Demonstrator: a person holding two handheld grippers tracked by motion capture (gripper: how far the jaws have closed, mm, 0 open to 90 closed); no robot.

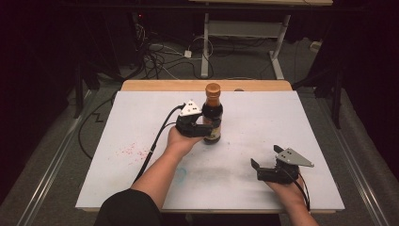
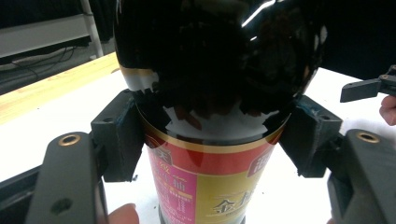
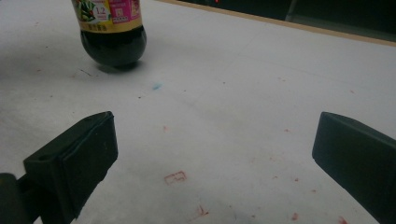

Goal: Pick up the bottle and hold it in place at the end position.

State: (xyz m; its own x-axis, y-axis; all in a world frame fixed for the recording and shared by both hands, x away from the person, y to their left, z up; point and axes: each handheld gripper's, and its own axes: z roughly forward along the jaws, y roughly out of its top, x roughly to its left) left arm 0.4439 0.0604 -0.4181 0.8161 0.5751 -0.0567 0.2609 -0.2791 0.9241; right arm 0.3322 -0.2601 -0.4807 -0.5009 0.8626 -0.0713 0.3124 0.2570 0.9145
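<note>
Bottle: dark sauce bottle (image 1: 212, 113) with a brown cap, upright, centre of the frame, just short of the table's wooden far edge (image 1: 155, 85).
Left gripper: left gripper (image 1: 205, 130) pinches the bottle's labelled body, one pad (image 2: 119, 135) on each side.
Right gripper: right gripper (image 1: 266, 161) rests lower right near the front edge, jaws spread, nothing between.
Open room: bare white tabletop (image 1: 263, 117) between the two and along the left side.

left tool (image 1: 203, 130) — black, grey plate | black cable | dark sleeve (image 1: 124, 207)

glossy dark glass bottle (image 2: 219, 70), shiny paper label (image 2: 205, 177); matt white table (image 1: 263, 113), wooden edge.
</note>
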